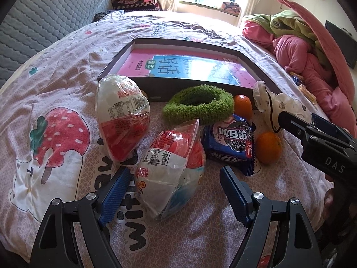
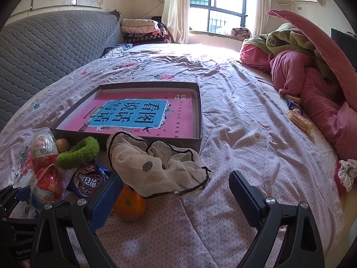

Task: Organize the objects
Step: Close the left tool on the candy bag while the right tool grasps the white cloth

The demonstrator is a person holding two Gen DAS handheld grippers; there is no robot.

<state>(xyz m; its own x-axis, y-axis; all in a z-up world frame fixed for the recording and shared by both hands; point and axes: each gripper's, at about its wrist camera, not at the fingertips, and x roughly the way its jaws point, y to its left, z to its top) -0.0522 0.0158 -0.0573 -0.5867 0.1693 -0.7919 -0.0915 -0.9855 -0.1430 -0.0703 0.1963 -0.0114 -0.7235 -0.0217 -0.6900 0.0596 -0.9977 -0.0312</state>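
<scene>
A dark shallow box (image 1: 156, 84) (image 2: 198, 111) holding a pink book (image 1: 185, 67) (image 2: 142, 114) lies on the bed. In front of it lie two clear snack bags (image 1: 122, 116) (image 1: 171, 169), a green scrunchie (image 1: 198, 105) (image 2: 78, 151), a blue cookie pack (image 1: 229, 143) (image 2: 89, 181), two oranges (image 1: 267, 147) (image 1: 243, 105) and a white scrunchie (image 2: 156, 160) (image 1: 274, 102). My left gripper (image 1: 176, 187) is open around the near snack bag. My right gripper (image 2: 176, 189) is open just before the white scrunchie, with an orange (image 2: 129, 205) beside its left finger.
A pile of pink and green bedding (image 2: 308, 67) fills the right side. Small snack packs (image 2: 299, 116) and a floral scrunchie (image 2: 345, 174) lie near it. A grey padded headboard (image 2: 49, 44) stands at the left, folded blankets (image 2: 142, 29) and a window behind.
</scene>
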